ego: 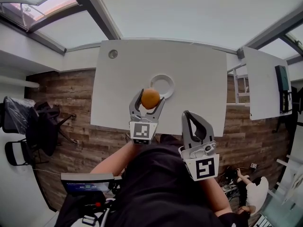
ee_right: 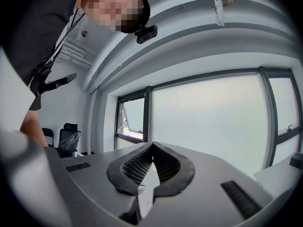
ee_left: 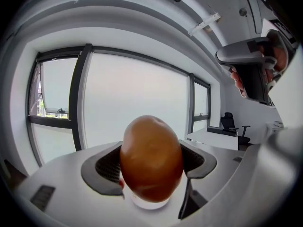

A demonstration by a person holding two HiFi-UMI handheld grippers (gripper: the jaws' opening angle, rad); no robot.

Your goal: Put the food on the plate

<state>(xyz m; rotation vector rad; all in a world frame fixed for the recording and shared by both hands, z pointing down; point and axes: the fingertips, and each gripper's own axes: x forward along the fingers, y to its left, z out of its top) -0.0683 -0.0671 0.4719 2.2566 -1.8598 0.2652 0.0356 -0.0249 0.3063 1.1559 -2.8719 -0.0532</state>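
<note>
Probably light and fairly firm, going by the smooth, taut orange-brown skin. Probably slippery too, being rounded all over, so best taken across the widest part, with pads on opposite flanks. No more squeeze than needed, in case of bruising or cracking.

Already taken that way: clamped in the left hand-held gripper (ego: 150, 96), jaws spread wide round the food (ego: 150, 99), ribbed pads pressing both sides of its middle.

Looks egg-shaped in the left gripper view, long axis roughly upright, glossy and evenly coloured, with no stalk or markings to be seen. Hard to say whether fruit, potato or bread roll.

Hangs above the white tabletop (ego: 203, 74), at the near-left rim of the plate (ego: 172, 85) as seen in the head view, overlapping that rim. Height over the plate not readable from that angle. White, round and bare, that plate.

Nothing in the right hand-held gripper (ego: 187, 113), tips pinched together, held back by the tabletop's near edge, close to the body.
</note>
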